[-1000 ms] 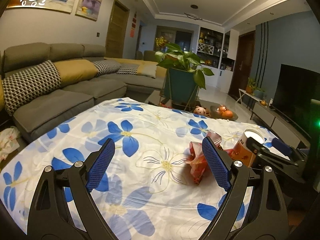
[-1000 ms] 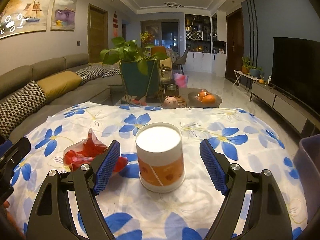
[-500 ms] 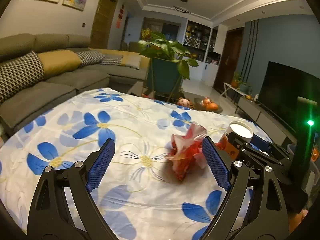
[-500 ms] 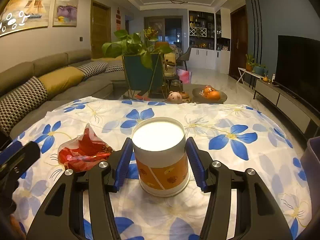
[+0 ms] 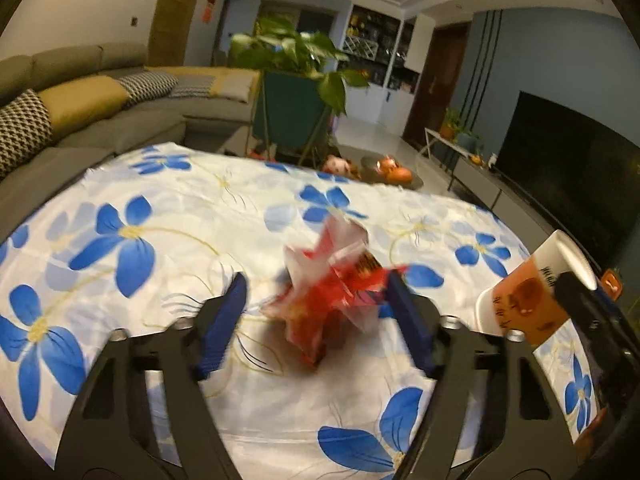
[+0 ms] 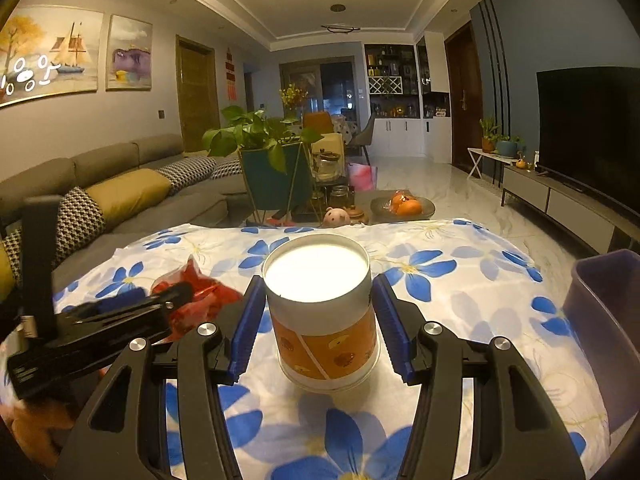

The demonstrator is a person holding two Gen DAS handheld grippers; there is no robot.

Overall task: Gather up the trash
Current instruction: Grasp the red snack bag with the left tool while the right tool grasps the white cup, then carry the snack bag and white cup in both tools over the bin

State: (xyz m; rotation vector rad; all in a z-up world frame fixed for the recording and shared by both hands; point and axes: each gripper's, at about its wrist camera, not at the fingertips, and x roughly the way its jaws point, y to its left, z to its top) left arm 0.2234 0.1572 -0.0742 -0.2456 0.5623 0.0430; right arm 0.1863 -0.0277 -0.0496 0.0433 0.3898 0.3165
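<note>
- Two pieces of trash on the white cloth with blue flowers (image 6: 436, 268): one crumpled red plastic wrapper (image 5: 332, 300), one white-lidded orange paper cylinder (image 6: 324, 316).
- Left gripper (image 5: 316, 316) closing, wrapper between the blue pads, left pad apart from it.
- Right gripper (image 6: 318, 328) pinching the cylinder.
- Only in right view: purple bin (image 6: 604, 328) at the cloth's right edge.
- Bare cloth beyond both.

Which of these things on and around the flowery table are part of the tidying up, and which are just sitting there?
Part of the job:
- red wrapper, between the closing left claw
- orange-and-white tub, gripped by the right claw
- purple bin, probably

Just there:
- potted plant
- fruit dish
- sofa
- television
</note>
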